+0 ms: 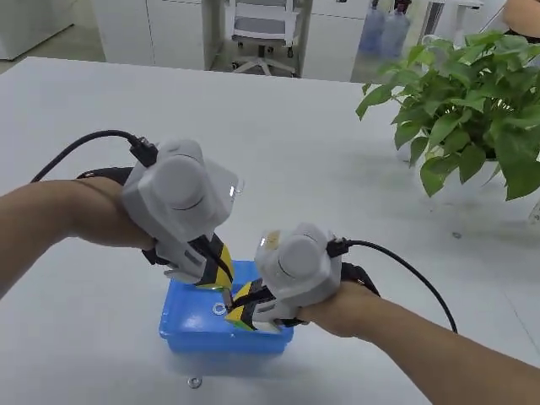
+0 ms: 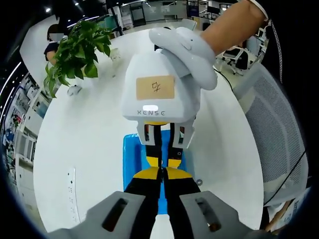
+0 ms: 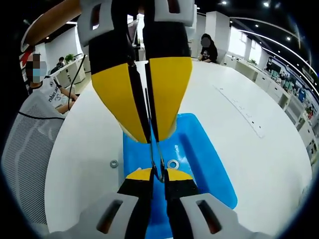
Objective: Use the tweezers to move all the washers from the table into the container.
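– Grippers in the head view: where are they?

– Both hang over a blue rectangular plastic container (image 1: 181, 325) at 6 o'clock on the white table (image 1: 295, 152). The left gripper (image 1: 218, 283) comes in from 10 o'clock, and the right gripper (image 1: 240, 314) from 4 o'clock. Their black-and-yellow tips nearly meet above the box.

– And the washers?

– One small silver ring washer (image 1: 219, 310) lies inside the container, just beside the tips. A second silver washer (image 1: 195, 382) lies on the table at 7 o'clock from the box, near its front wall. A leafy green potted plant (image 1: 472, 101) stands well apart at 2 o'clock.

– What does the left gripper view add?

– The left gripper (image 2: 162, 174) has its jaws pressed together. The right gripper (image 2: 160, 163) faces it from 12 o'clock, tips almost touching. The blue container (image 2: 130, 159) lies beneath them, with the loose washer (image 2: 199, 182) on the table at 3 o'clock. The tool itself is too thin to make out there.

– The right gripper view?

– Thin metal tweezers (image 3: 155, 154) run down from between the left gripper's (image 3: 151, 139) closed yellow pads at 12 o'clock. They end between the right gripper's (image 3: 158, 175) own tips, so both pairs of jaws pinch the tweezers. The tweezer points sit over the container (image 3: 204, 149). The inner washer (image 3: 173, 164) lies just beside them at 2 o'clock. The outer washer (image 3: 114, 164) rests on the table at 9 o'clock, outside the wall.
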{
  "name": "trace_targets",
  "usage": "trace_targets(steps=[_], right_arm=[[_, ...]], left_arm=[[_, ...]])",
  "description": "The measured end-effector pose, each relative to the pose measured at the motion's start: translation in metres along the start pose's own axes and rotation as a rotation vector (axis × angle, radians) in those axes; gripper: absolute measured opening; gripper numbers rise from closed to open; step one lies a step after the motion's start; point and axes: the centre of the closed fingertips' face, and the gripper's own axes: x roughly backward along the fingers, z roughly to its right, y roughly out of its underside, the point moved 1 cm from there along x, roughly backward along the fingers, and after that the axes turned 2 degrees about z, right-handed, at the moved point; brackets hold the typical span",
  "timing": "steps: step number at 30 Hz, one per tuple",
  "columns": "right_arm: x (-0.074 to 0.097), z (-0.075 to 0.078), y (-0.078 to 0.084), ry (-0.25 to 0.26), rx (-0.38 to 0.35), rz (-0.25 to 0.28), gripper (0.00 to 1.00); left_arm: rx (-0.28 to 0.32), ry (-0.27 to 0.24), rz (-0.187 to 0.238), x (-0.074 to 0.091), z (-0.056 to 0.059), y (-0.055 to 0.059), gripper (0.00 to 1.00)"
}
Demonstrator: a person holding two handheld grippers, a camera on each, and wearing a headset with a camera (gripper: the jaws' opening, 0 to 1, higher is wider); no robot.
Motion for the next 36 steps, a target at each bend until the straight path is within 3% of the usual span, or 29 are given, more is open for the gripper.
trace_targets(steps=[16,36], right_arm=[[-0.010,0.001,0.007,-0.017,-0.018,-0.014,0.10],[-0.002,-0.002,-0.001,-0.010,-0.008,-0.008,0.11]], left_arm=[[0.021,0.007,-0.008,-0.008,-0.003,0.011,0.06],[0.006,-0.001,-0.013,0.002,-0.001,0.007,0.06]])
